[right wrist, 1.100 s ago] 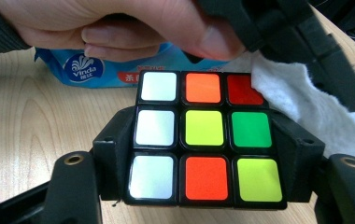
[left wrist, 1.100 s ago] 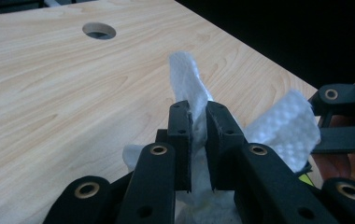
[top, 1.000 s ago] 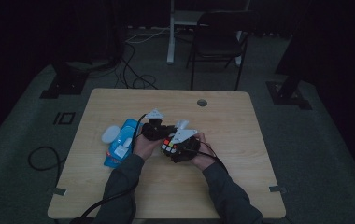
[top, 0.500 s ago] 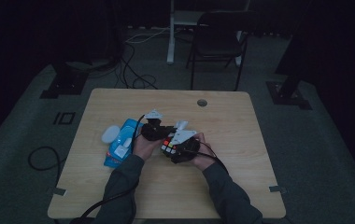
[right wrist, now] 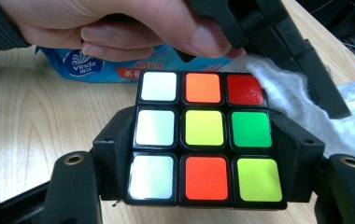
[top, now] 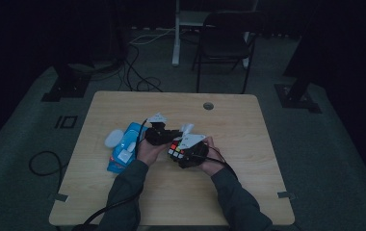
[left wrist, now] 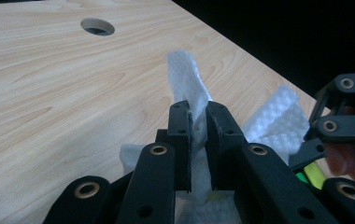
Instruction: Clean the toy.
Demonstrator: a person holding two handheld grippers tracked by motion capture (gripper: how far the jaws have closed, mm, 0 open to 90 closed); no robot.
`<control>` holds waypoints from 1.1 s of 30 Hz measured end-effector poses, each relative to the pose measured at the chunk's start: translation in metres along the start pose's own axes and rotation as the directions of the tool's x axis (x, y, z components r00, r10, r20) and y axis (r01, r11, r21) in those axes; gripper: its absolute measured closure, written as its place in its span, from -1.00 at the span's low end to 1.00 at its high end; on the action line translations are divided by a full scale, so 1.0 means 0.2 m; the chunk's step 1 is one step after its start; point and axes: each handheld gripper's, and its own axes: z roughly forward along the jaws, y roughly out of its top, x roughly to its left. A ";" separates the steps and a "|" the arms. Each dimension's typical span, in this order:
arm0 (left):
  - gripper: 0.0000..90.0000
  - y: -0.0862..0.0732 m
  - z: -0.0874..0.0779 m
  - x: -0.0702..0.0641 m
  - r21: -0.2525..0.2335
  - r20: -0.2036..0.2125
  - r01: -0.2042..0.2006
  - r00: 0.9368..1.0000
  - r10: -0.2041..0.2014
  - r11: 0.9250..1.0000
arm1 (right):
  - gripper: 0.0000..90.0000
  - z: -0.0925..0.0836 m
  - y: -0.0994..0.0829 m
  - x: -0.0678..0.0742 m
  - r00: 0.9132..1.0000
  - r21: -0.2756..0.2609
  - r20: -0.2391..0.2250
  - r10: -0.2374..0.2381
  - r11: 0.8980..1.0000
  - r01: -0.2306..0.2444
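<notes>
The puzzle cube [right wrist: 205, 140] sits clamped between the two jaws of the right gripper [right wrist: 203, 154], which press against its left and right sides; in the right gripper view its facing side shows a white column on the left, orange, yellow and red-orange down the middle, and red, green and yellow down the right. In the high view the cube [top: 177, 150] is held just above the tabletop, a little nearer the person's edge than the middle of the table [top: 248, 192], with the right hand [top: 209, 156] wrapped round the right gripper [top: 187, 153]. Touching the cube's far right corner is a white wipe [right wrist: 287, 93], crumpled and draped along that side. The left gripper [left wrist: 198, 144] has its jaws nearly together and pinches the wipe [left wrist: 185, 79] between them, a flap of it standing up past the tips and another fold [left wrist: 278, 121] spreading toward the other gripper's black links. The left hand [top: 145, 150] holds the left gripper [top: 164, 137] just beside the cube, on its left in the high view, so the two tools meet above the wood. Farther left lies a blue pack of wipes [top: 123, 151] flat on the tabletop, with a white lump [top: 114, 138] beside it toward the left edge. Near the far edge is a round cable hole [top: 208, 106].
</notes>
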 end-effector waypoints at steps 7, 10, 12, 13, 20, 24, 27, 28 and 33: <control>0.83 0.00 -0.01 0.00 -0.001 0.004 -0.002 1.000 0.002 1.000 | -0.24 -0.02 0.00 0.00 1.000 -0.011 -0.004 -0.012 1.000 0.012; 0.83 0.00 -0.01 0.00 -0.001 0.020 -0.003 1.000 0.003 1.000 | -0.25 -0.03 0.00 -0.01 1.000 -0.018 -0.010 -0.021 1.000 0.021; 0.83 0.01 -0.02 0.00 0.006 0.030 -0.005 1.000 0.005 1.000 | -0.25 -0.03 0.00 0.00 0.999 -0.016 -0.016 -0.030 0.999 0.029; 0.83 0.01 -0.02 0.00 0.008 0.036 -0.007 0.999 0.007 1.000 | -0.24 -0.03 0.00 0.00 0.999 -0.016 -0.020 -0.035 0.999 0.035; 0.83 0.02 -0.03 -0.01 0.006 0.063 -0.015 0.998 0.015 1.000 | -0.25 -0.07 0.01 -0.01 0.997 -0.049 -0.036 -0.075 0.996 0.073; 0.83 0.01 -0.03 0.00 0.005 0.067 -0.010 0.998 0.009 1.000 | -0.25 -0.11 0.02 -0.01 0.995 -0.085 -0.042 -0.088 0.993 0.084; 0.83 0.02 -0.03 0.00 0.008 0.073 -0.008 0.997 0.007 1.000 | -0.25 -0.11 0.02 -0.02 0.994 -0.088 -0.043 -0.097 0.992 0.093; 0.83 0.02 -0.03 0.00 0.008 0.075 -0.008 0.997 0.007 1.000 | -0.25 -0.11 0.02 -0.02 0.994 -0.088 -0.046 -0.099 0.992 0.095; 0.83 0.03 -0.04 -0.01 0.005 0.091 -0.008 0.996 0.007 1.000 | -0.25 -0.09 0.01 -0.02 0.993 -0.077 -0.054 -0.108 0.992 0.104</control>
